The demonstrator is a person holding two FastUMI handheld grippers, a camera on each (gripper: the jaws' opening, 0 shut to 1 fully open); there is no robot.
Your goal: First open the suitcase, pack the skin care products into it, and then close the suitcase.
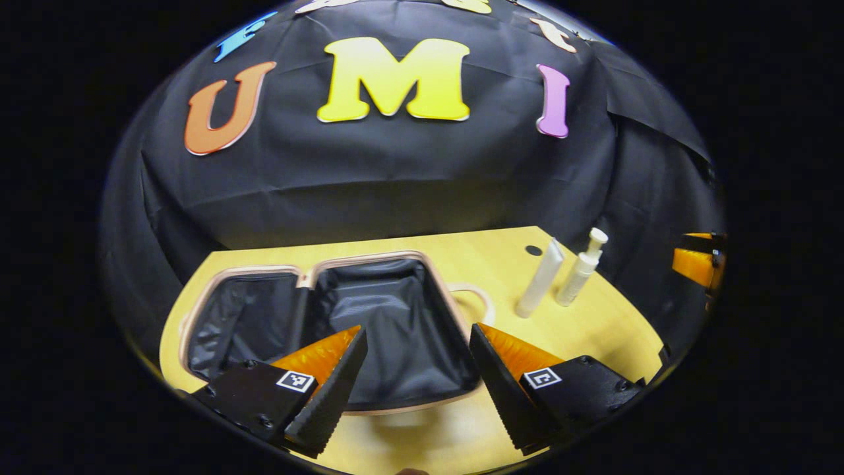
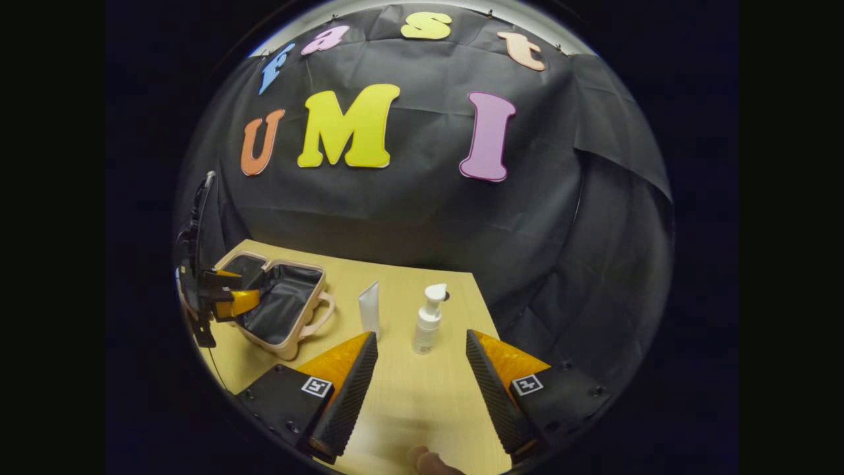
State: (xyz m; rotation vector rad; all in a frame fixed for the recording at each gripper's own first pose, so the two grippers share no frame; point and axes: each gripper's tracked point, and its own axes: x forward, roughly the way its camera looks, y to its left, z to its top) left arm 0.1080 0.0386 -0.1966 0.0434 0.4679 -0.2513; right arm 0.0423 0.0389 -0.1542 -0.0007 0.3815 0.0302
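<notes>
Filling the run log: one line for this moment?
suitcase open | tube, pump bottle standing on table | left gripper, right gripper open

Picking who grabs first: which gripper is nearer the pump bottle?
Right. The right gripper is open, just short of the pump bottle, which stands between its fingers' line. The left gripper hangs open over the open suitcase, off to the side.

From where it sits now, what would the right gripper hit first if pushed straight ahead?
Probably the pump bottle, standing upright on the table between the open right gripper fingers' line; depth is unclear. The tube stands just left.
</notes>
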